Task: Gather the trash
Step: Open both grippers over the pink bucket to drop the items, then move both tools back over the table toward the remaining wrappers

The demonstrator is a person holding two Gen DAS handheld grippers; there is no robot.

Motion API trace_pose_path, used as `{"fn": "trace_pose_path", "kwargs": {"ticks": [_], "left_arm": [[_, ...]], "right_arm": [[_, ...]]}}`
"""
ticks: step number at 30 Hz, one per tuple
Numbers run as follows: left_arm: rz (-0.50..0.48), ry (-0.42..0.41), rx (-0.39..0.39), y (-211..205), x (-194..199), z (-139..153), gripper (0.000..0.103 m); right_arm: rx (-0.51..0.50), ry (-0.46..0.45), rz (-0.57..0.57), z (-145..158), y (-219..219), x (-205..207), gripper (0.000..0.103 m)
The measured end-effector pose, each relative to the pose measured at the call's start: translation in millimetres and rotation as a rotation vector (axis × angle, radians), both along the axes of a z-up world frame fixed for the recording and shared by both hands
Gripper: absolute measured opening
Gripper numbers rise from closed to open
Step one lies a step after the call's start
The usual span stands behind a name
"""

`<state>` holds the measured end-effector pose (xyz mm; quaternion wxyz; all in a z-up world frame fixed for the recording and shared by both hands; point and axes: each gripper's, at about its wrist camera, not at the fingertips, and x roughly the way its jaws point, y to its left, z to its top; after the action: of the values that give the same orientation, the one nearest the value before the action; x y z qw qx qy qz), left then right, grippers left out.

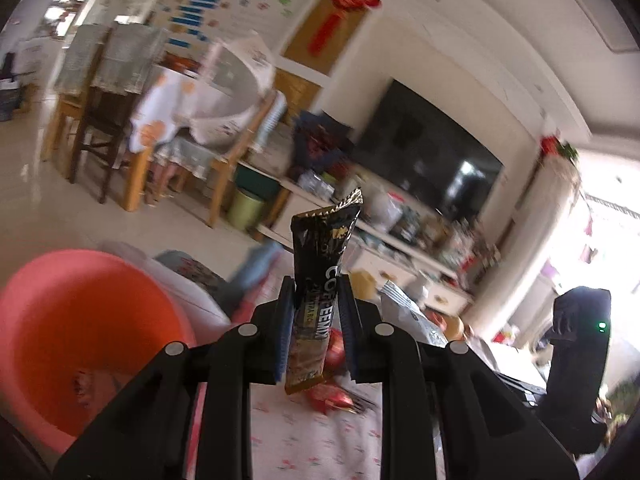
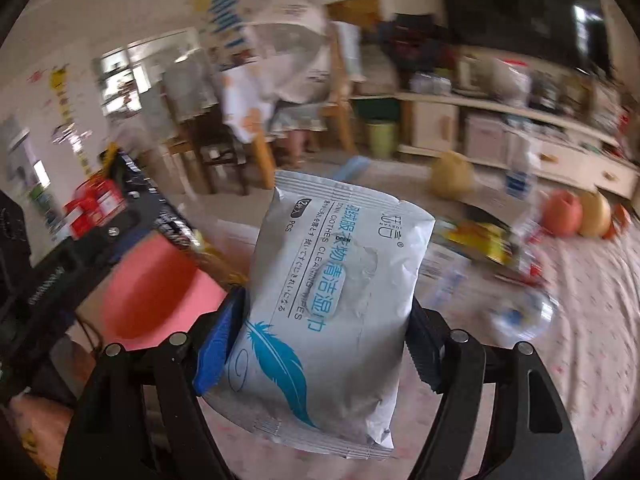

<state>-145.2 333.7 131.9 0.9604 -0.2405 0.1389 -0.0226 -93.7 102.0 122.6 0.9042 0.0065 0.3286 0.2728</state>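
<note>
Left gripper (image 1: 316,332) clamped on an upright black sachet (image 1: 320,292) printed "COFFEEMIX", frame centre. Right gripper (image 2: 320,344) clamped across a silver wipes pack (image 2: 332,300) reading "CLOTHES CLEANING WIPES", "OPEN", "PCS". Pink basin (image 1: 76,344) lower left; its contents are too blurred to tell.

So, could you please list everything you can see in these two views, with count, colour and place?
coffee mix sachet: one, black and gold, upright, clamped in the left claw.
wipes pack: one, silver-white with a blue feather, clamped in the right claw.
basin: one, pink, at lower left of the left view.
tablecloth: one, pale floral, under scattered wrappers.
round fruits: about three, orange and yellow, at the cloth's far right.
waste bin: one, light green, on the floor by the chairs.
television: one, black, on the wall.
wooden chairs: several, brown, around a covered dining table.
left claw: one, black with blue pads, shut.
right claw: one, black with blue pads, gripping.
</note>
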Motion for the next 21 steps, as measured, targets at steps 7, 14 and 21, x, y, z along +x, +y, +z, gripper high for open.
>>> {"fn": "trace_pose_path", "kwargs": {"ticks": [7,14,21], "left_arm": [[0.254,0.022,-0.1,70.2,-19.9,-12.4,0.024],[0.401,0.122,-0.159,109.0,-22.6,-30.6,0.024],[0.487,0.199,-0.138,117.1,-22.7,-36.9,0.069]], "right_arm": [[-0.017,-0.033,0.173,9.7,101.6,-4.5,0.075],[-0.053,-0.01,0.31,-6.0,181.8,2.3,0.076],[-0.069,0.019,0.293,-25.6,200.9,7.8,0.09]]}}
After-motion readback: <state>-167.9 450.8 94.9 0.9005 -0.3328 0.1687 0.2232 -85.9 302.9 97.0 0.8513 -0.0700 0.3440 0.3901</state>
